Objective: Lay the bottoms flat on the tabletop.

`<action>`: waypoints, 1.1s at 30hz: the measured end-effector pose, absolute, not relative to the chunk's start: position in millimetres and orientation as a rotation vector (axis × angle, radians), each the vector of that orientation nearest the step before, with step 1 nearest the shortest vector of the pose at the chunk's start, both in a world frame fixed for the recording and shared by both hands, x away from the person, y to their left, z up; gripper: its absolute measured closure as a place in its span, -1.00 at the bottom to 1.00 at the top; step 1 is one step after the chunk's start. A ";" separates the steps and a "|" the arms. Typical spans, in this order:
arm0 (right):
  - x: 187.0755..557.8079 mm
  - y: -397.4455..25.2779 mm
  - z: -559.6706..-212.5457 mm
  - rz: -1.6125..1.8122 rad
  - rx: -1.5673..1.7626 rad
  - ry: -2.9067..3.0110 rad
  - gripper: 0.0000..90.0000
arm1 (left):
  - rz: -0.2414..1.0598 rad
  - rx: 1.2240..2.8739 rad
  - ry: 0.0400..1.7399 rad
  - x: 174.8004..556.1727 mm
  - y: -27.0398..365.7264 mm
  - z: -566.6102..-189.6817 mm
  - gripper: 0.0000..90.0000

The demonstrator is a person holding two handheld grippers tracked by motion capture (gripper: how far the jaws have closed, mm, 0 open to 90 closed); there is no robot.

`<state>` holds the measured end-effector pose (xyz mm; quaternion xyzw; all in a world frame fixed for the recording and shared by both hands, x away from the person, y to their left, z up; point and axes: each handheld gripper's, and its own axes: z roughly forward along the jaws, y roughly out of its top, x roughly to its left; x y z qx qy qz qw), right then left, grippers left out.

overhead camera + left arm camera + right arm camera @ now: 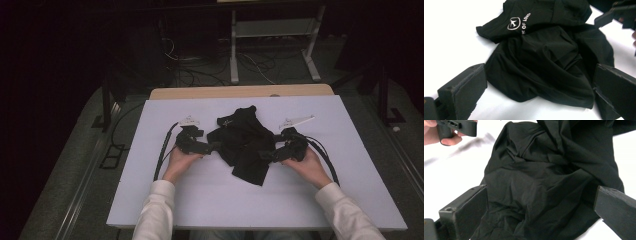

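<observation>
One black garment (pixel 243 142), crumpled mid-table (pixel 150 190). Two grippers: our left gripper (pixel 214 146) and right gripper (pixel 265 155), jaws spread wide, flank it; cloth lies between each pair, ungripped.

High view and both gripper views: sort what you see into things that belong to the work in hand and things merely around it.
In the work:
black garment, crumpled, white logo print
left gripper, jaws open at the cloth's edge
right gripper, jaws open at the opposite edge
white table surface under the cloth

Merely around:
white metal stand behind the table
loose cables on the floor
</observation>
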<state>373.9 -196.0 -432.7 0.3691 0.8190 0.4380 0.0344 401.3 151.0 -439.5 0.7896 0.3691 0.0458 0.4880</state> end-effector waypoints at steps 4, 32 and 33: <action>370.1 -193.8 -434.8 1.368 1.144 2.513 -1.00 | 0.082 1.972 0.923 400.8 145.6 -450.9 -1.00; 363.4 -177.7 -458.0 1.281 1.171 2.598 0.91 | 0.114 2.120 0.830 392.7 108.0 -459.8 0.27; 364.6 -179.5 -457.5 1.299 1.189 2.598 0.92 | 0.110 2.117 0.839 393.5 108.2 -460.0 0.42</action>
